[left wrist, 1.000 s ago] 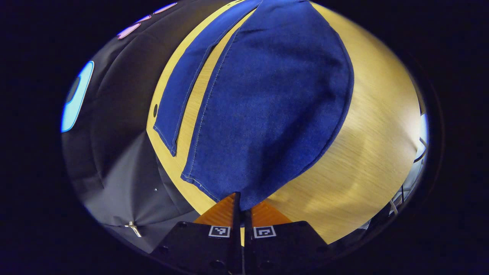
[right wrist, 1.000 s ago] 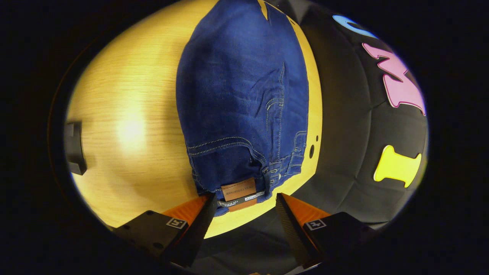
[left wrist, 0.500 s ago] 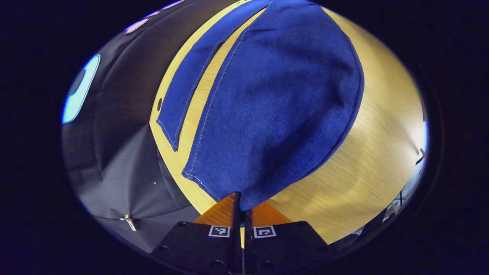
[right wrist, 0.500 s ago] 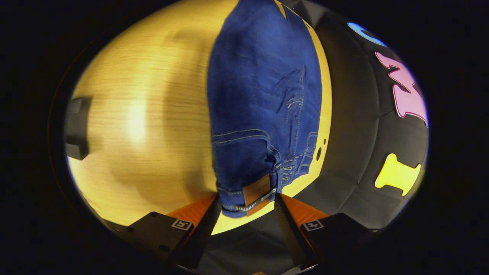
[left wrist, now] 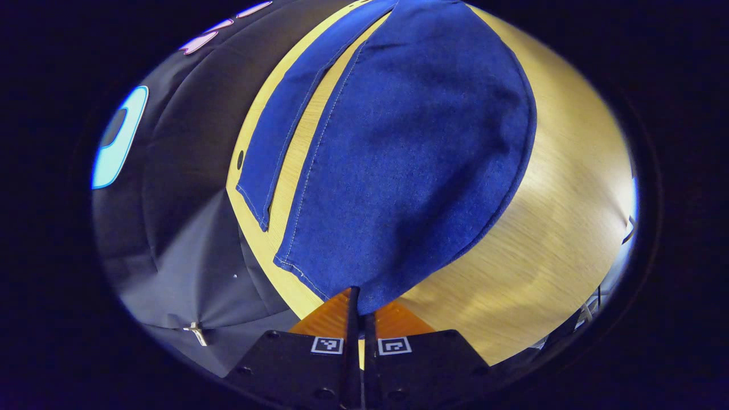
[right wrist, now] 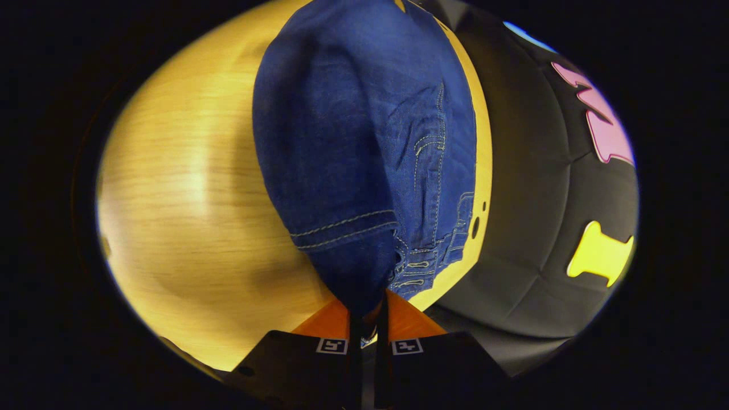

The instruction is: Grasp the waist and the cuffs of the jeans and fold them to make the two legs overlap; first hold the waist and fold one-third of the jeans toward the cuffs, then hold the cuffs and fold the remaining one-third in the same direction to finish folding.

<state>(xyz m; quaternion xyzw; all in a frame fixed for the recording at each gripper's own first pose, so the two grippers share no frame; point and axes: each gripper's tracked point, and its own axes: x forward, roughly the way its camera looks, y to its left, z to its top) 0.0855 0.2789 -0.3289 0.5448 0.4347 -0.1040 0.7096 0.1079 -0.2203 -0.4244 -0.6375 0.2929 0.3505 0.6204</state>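
L gripper (left wrist: pixel 360 304): fingers together, clamped on the cuff hem (left wrist: pixel 364 296) of the near leg of the jeans (left wrist: pixel 410 159). Denim spreads fwd from the tips over the wooden table (left wrist: pixel 558 228). Second leg (left wrist: pixel 279 136) lies fwd-left of the tips, flat on the table, a strip of wood between the two legs. Table edge and black cloth wall (left wrist: pixel 182 228) to the left.

R gripper (right wrist: pixel 368 310): fingers together, clamped on the waist (right wrist: pixel 364 285) of the jeans. Waistband stitching and belt loops (right wrist: pixel 424 265) sit just fwd-right of the tips. Table to the left, wall cloth to the right.
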